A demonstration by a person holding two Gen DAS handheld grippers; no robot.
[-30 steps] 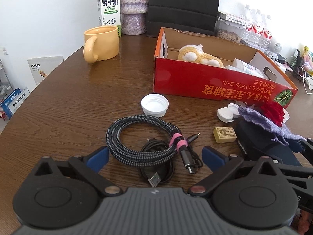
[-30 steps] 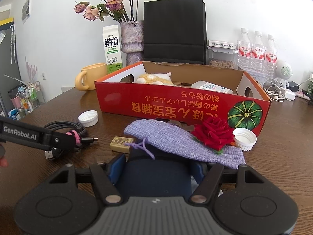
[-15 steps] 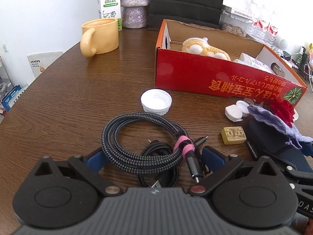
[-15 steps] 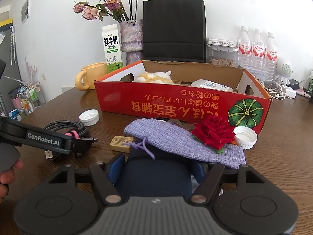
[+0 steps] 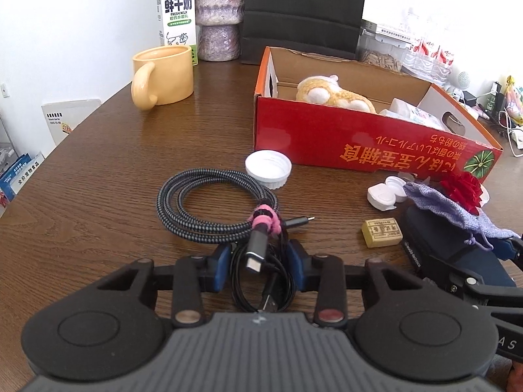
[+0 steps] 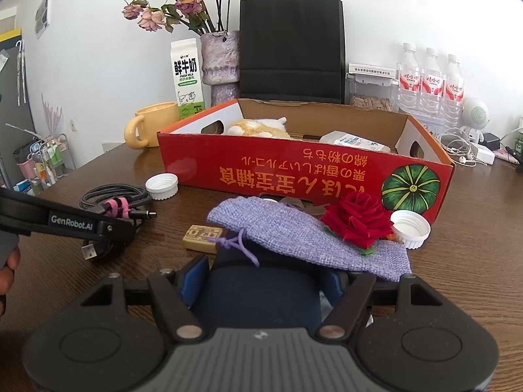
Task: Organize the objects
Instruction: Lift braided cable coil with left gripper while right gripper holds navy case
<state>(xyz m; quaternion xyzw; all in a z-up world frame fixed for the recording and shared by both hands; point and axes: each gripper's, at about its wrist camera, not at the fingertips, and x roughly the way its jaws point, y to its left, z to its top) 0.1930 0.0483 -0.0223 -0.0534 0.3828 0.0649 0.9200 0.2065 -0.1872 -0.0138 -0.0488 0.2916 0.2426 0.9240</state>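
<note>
**Closing on the cable bundle, with the case waiting in the other hand**

My left gripper (image 5: 258, 266) is closing: its blue pads (image 5: 218, 269) stand narrow on either side of the thin black cable loops (image 5: 258, 289) at the near end of the bundle, and I judge they are touching or almost touching those strands. The braided cable coil (image 5: 209, 209) lies just beyond on the wooden table (image 5: 98, 196), tied by a pink strap (image 5: 264, 220), with a grey plug (image 5: 253, 248) pointing back at me between the pads.

To do this well I want the pads to gather all the thin loops and the plug stem, not one stray strand. If only the outer loop is caught, I expect the coil to sag and drag on the lift. I would finish the squeeze, then rise slowly and watch that the braided part comes up too, clear of the white bottle cap (image 5: 268, 169) touching its far edge.

My right gripper (image 6: 261, 279) stands fairly wide around a dark blue case (image 6: 258, 297); the pads seem to press its sides, so I read it as held. A lilac drawstring pouch (image 6: 294, 232) with a red fabric rose (image 6: 358, 222) lies draped over the case's far end and may slide off.

The red cardboard box (image 6: 294, 176), far and right of the cable, already holding a plush toy (image 5: 333, 94), is my likely target.
</note>
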